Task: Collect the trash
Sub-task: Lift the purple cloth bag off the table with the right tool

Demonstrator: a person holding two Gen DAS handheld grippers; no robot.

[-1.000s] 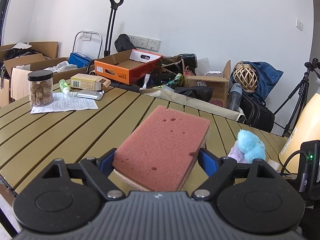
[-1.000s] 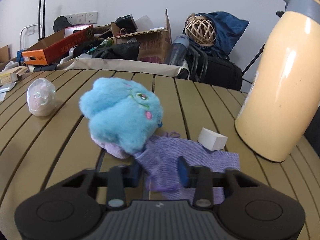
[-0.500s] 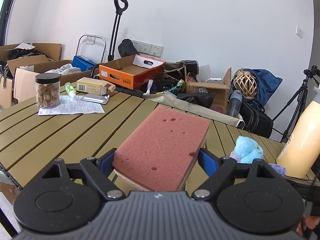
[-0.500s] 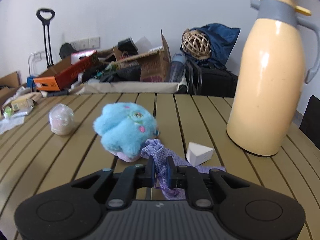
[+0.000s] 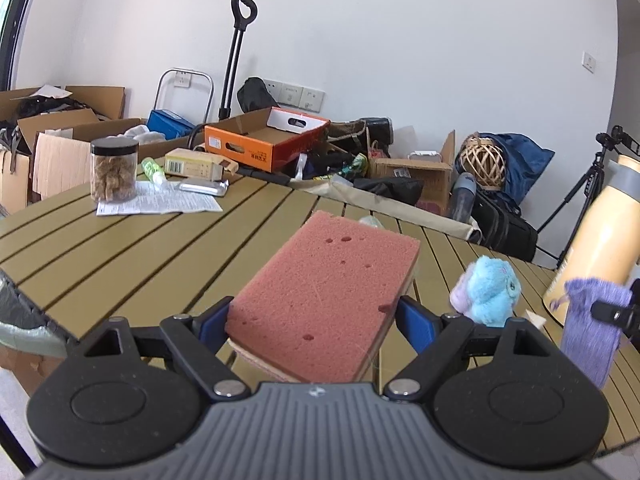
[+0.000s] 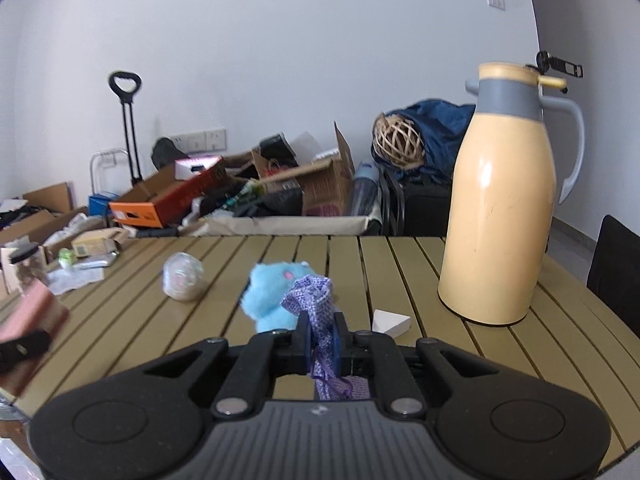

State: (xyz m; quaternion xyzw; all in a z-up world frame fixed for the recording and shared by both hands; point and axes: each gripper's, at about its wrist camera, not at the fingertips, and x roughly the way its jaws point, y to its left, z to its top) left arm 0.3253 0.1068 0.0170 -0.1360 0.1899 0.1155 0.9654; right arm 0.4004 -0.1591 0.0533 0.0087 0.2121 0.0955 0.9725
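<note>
Here the right gripper point(image 6: 321, 337) had its jaws nearly together, pinching the purple mesh cloth point(image 6: 310, 300) clear of the slatted table point(image 6: 404, 264); it looked limp and very light, best held at a bunched fold. The left gripper point(image 5: 316, 320) stood wide, its pads pressing the sides of the pink sponge point(image 5: 328, 296): a porous, compressible rectangular block, probably light, best gripped across its width. The fluffy blue plush toy point(image 6: 266, 300) sat on the table behind the cloth.
</note>
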